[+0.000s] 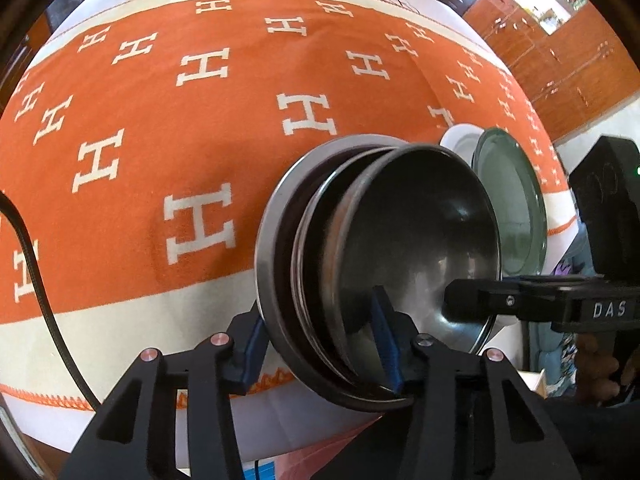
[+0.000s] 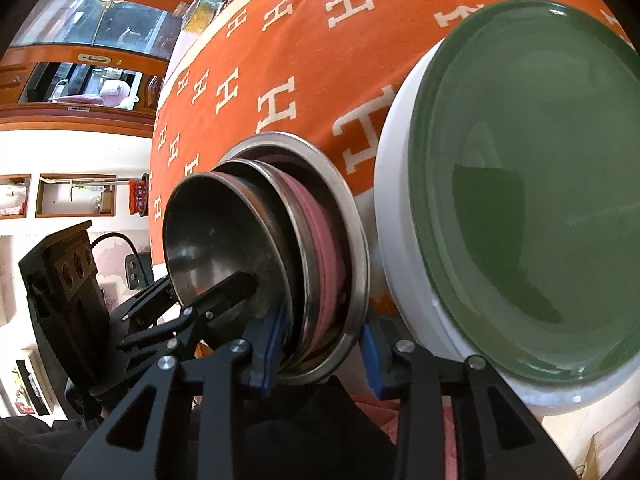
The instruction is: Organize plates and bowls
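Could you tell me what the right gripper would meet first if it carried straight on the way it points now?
Most likely the stack of metal bowls: the right gripper already has its jaws astride the stack's rim. The green plate lies off to the side.

Green plate [image 2: 524, 200] rim beyond right frame edge

Bare cloth [image 1: 132, 200] left of stack [image 1: 360, 260]

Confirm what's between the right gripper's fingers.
Right wrist view: the near rim of the nested steel bowl stack, with its pink dish, sits between the right gripper's blue pads. Whether they press yet is unclear.
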A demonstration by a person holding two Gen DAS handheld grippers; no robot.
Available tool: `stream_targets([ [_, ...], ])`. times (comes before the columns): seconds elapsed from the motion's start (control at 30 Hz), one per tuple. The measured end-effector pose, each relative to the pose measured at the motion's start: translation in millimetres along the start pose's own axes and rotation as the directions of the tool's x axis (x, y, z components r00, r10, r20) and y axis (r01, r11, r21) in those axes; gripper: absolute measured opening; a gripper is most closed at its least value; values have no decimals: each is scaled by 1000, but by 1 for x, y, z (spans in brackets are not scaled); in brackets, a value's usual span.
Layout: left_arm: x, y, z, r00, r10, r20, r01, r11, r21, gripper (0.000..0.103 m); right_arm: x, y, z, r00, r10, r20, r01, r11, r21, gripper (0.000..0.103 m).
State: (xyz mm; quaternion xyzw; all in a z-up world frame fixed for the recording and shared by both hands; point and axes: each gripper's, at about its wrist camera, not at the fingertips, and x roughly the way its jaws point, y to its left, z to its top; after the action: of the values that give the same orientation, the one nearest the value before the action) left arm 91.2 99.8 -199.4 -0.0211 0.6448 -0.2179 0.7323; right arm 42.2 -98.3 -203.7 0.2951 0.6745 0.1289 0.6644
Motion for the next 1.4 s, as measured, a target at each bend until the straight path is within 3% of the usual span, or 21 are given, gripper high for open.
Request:
stream_targets([
  [0.23, -5, 2, -7, 1000, 7, 26, -7, 1000, -23, 44, -1, 7, -2, 1000, -20, 1, 20, 999, -36, 34],
  [0.43, -25, 3, -15, 994, 14, 106, -9, 999, -51, 43, -12, 25, -4, 999, -17, 41, 23, 991, -132, 33],
  [0.8, -66, -26, -21, 965, 45, 257, -31, 998, -57, 42, -52, 35, -5, 988, 19, 151, 24, 962, -273, 33],
  [1.07, -66, -73, -16, 953, 48, 300, -36, 998, -45, 42, -88, 12, -2, 980, 18, 197, 43, 952, -302, 33],
  [1.4, -37, -141, -2, 963, 20, 270, -15, 1000, -21, 43, -130, -46, 5, 978, -16, 208, 73, 960, -272, 34],
])
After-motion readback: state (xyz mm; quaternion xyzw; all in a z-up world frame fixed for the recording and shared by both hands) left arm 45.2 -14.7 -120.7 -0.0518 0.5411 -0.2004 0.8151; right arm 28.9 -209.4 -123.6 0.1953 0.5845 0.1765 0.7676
